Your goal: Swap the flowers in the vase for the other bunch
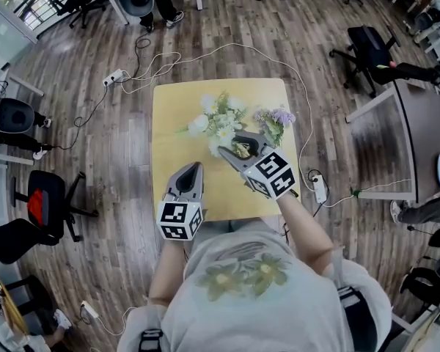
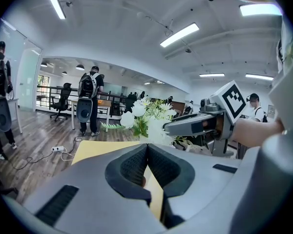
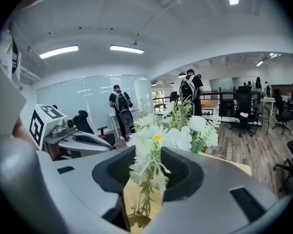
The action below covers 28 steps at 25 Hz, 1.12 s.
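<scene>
A bunch of white flowers [image 1: 216, 122] with green leaves stands at the far middle of the yellow table [image 1: 172, 134]; the blooms hide whatever holds it. To its right lies a purple bunch [image 1: 275, 118]. My right gripper [image 1: 239, 142] reaches into the white bunch from the near right. In the right gripper view its jaws [image 3: 146, 147] stand apart, with a white spray and thin stems [image 3: 145, 172] between them, and I see no pad pressing. My left gripper [image 1: 194, 169] hovers over the near table, shut and empty, its jaws [image 2: 146, 147] meeting at the tip.
White cables [image 1: 169, 61] and power strips [image 1: 114, 76] run over the wooden floor behind and right of the table. Office chairs [image 1: 48, 204] stand to the left, and a dark desk [image 1: 411, 134] to the right. People with backpacks [image 2: 88, 99] stand farther off.
</scene>
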Available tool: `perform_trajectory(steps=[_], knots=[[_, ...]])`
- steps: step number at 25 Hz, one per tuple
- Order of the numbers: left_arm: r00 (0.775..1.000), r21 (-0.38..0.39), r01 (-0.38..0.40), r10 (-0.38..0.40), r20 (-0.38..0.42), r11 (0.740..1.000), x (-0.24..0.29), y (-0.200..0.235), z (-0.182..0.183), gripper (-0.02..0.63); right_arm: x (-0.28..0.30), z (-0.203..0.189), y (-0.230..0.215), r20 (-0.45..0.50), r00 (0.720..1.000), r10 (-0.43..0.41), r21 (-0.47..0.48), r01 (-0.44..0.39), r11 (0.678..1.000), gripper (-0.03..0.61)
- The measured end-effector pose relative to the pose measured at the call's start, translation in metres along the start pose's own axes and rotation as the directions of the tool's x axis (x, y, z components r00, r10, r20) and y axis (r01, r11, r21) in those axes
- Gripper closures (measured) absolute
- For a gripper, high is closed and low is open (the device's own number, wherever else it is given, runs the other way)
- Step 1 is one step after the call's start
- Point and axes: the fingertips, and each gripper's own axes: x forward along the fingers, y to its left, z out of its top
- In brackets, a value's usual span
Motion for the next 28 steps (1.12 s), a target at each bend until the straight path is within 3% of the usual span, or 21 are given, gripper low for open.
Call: perform_trajectory(steps=[7,28], knots=[[1.000,-0.006,-0.005,0.005,-0.006,1.000,-0.003,0.009,-0.005,0.595,0.003,0.003,0.006,0.066,0.996,0.055,0.100,-0.061,0.993,0.465],[1.000,0.014,-0.002,0.002,-0.005,1.000,-0.004,-0.004,0.000,0.595,-0.039,0.075,0.010,0.272,0.959,0.072,0.006,-0.077,0.997,0.500]])
